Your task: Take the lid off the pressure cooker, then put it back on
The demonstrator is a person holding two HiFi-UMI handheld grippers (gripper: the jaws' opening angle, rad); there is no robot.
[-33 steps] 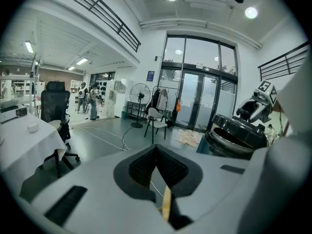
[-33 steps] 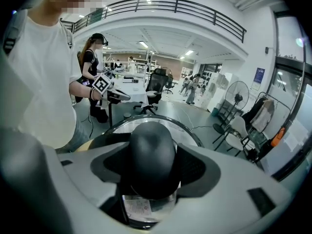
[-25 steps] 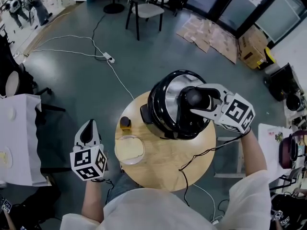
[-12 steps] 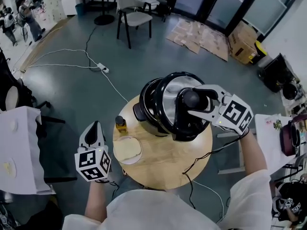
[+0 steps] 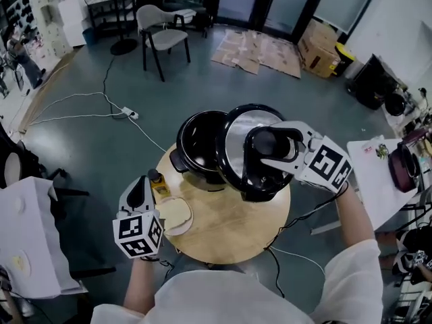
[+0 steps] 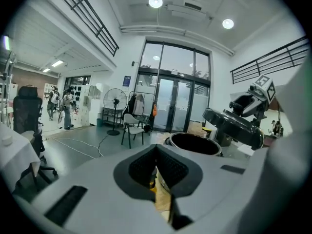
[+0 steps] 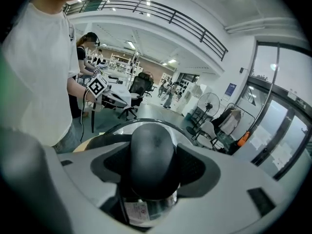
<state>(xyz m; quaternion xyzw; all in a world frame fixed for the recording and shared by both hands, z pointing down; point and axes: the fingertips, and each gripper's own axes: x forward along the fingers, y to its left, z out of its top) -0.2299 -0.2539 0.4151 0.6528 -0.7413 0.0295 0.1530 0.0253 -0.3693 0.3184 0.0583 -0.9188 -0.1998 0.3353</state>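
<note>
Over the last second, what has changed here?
The right gripper, shut on the lid, lifted it off the cooker and shifted it right, baring the inside. The left gripper, shut and empty, drifted closer to the table. Bottle and dish stayed put.

Pressure cooker pot [image 5: 200,147]: black. Lid [image 5: 237,139]: black rim, silver centre, black knob [image 7: 151,155]. Table [image 5: 229,229]: pale wood grain. Left gripper [image 5: 140,186], right gripper [image 5: 275,147]: light grey; cubes [image 5: 140,233] white, black square markers.
</note>
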